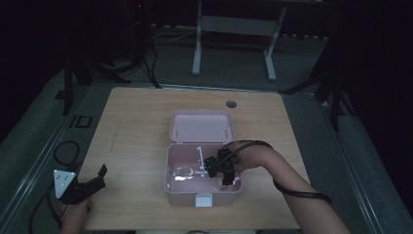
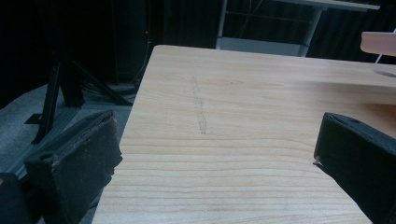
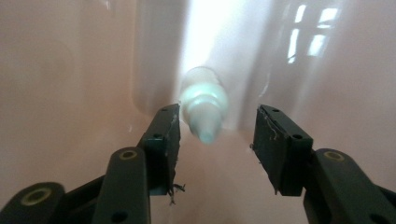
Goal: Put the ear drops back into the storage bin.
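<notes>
Small white bottle [image 3: 204, 109] stands in the near-right corner of the open pink box [image 1: 171, 187], tip toward the right gripper [image 3: 217, 128]. Jaws straddle it wide, not touching, so the grab looks pending. Left gripper [image 2: 212, 158] idles wide over the table [image 2: 233, 107], near left. Nothing lifted yet, I'd say.

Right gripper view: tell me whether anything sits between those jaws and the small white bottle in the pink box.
Nothing visible does. The right gripper is open inside the pink box, and the small white bottle lies directly ahead, its pointed cap reaching into the gap, nearer the left-hand jaw in this view. Only bare pink box floor surrounds it.
</notes>
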Available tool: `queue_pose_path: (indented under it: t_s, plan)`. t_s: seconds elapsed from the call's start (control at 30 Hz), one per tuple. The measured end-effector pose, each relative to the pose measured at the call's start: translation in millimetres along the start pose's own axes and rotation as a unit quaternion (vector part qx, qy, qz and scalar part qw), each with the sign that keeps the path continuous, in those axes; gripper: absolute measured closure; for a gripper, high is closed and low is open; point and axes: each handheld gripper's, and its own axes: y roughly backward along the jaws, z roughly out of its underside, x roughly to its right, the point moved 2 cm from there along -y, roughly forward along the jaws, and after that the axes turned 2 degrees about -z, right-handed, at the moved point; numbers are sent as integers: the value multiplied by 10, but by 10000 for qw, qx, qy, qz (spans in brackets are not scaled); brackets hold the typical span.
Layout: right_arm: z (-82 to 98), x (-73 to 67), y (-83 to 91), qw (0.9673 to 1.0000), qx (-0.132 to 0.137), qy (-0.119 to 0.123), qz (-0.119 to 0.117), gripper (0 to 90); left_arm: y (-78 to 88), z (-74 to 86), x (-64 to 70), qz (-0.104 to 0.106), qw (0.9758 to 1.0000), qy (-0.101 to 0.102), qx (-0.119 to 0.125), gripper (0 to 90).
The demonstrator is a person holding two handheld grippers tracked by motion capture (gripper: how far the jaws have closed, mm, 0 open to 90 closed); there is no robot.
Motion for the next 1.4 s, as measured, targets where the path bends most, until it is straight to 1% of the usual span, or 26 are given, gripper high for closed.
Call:
queue_pose_path:
  t_s: [0.07, 0.13, 0.2, 0.23, 0.27, 0.3, 0.33, 0.37, 0.4, 0.47, 0.63, 0.7, 0.73, 0.77, 0.8, 0.83, 0.87, 0.93, 1.07, 1.2, 1.23, 1.37, 1.4]
  plan:
    - [27, 3, 111, 9998, 126, -26, 140, 463, -1, -1, -1, 2, 10000, 0, -7, 5]
    - [58, 3, 218, 9992, 270, -76, 287, 390, -2, -1, 0, 2, 10000, 2, -6, 5]
    - [95, 15, 318, 9982, 433, -193, 354, 340, -2, -1, 1, 1, 10000, 3, 1, 5]
    - [115, 17, 366, 9975, 539, -248, 376, 298, -2, -1, 1, 0, 10000, 3, 0, 5]
    - [136, 17, 412, 9967, 652, -314, 371, 284, -1, -1, 0, -1, 10000, 1, -3, 5]
    - [158, 19, 454, 9960, 716, -383, 384, 270, -1, 0, 0, -2, 10000, 4, 0, 5]
    - [181, 16, 491, 9954, 769, -431, 382, 227, -1, 0, 1, -3, 10000, 4, 3, 5]
    - [209, 12, 526, 9949, 832, -398, 397, 184, -1, 0, 1, -2, 10000, 1, 2, 5]
    - [236, 6, 559, 9943, 923, -400, 360, 176, -1, 0, 1, -4, 10000, 3, 3, 5]
    - [298, 10, 626, 9924, 1064, -529, 332, 143, -1, 0, 1, -5, 10000, 1, 1, 5]
    - [484, 24, 725, 9880, 1285, -670, 539, 139, 0, 0, 1, -9, 10000, -3, 2, 5]
    - [564, 36, 745, 9853, 1401, -747, 629, 139, -1, 0, 2, -9, 10000, -4, 4, 5]
    - [606, 43, 746, 9836, 1467, -793, 693, 139, 0, 0, 2, -9, 10000, -5, 1, 5]
    - [606, 43, 746, 9836, 1467, -793, 693, 139, 0, 0, 2, -9, 10000, -5, 1, 5]
    - [649, 52, 741, 9825, 1486, -837, 743, 139, -1, -1, 1, -9, 10000, -7, -5, 5]
    - [727, 66, 722, 9800, 1539, -981, 790, 140, -1, -1, 2, -11, 10000, -2, -2, 5]
    - [766, 73, 705, 9790, 1558, -1058, 779, 140, -1, -1, 1, -12, 10000, -5, -1, 5]
    - [842, 79, 665, 9784, 1525, -1140, 806, 140, -1, -1, 2, -12, 10000, -5, -1, 5]
    - [987, 93, 564, 9750, 1555, -1375, 791, 141, 0, 0, 3, -12, 10000, -2, -2, 5]
    - [1116, 104, 422, 9714, 1601, -1566, 795, 142, -1, 0, 3, -15, 10000, -6, -1, 5]
    - [1147, 105, 380, 9697, 1634, -1640, 779, 141, -1, 0, 4, -12, 10000, -9, 0, 5]
    - [1276, 120, 201, 9625, 1775, -1865, 859, 142, -2, -1, 3, -14, 10000, -5, -6, 5]
    - [1307, 126, 154, 9611, 1791, -1920, 858, 141, -3, -1, 4, -11, 10000, -6, -7, 5]
